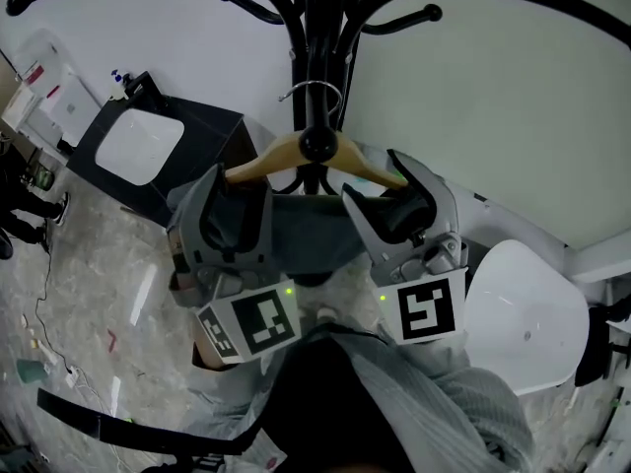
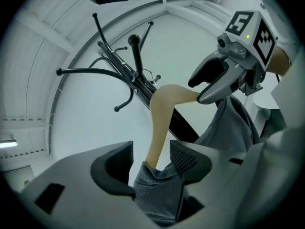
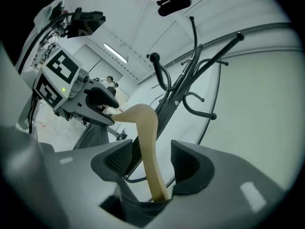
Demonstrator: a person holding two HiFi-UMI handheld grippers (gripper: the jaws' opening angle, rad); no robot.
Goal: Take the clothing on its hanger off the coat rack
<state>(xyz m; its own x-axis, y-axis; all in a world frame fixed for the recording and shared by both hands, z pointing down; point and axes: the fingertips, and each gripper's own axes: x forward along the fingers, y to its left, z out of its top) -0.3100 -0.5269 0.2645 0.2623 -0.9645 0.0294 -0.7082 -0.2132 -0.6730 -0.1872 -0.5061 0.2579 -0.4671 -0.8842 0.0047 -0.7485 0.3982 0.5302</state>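
A wooden hanger (image 1: 264, 160) with grey clothing (image 1: 311, 227) hangs by its wire hook (image 1: 314, 91) on the black coat rack (image 1: 320, 28). My left gripper (image 1: 237, 203) straddles the hanger's left arm and my right gripper (image 1: 396, 201) its right arm. In the left gripper view the jaws (image 2: 151, 154) stand open around the wooden arm (image 2: 161, 116), with grey cloth (image 2: 157, 190) bunched low between them. The right gripper view shows the open jaws (image 3: 151, 154) on either side of the wood (image 3: 148, 142), with gaps on both sides.
A black box with a white lid (image 1: 138, 146) stands on the floor at the left. A white round seat (image 1: 523, 313) is at the right. A white wall is right behind the rack. Its curved hooks (image 1: 414, 13) spread overhead.
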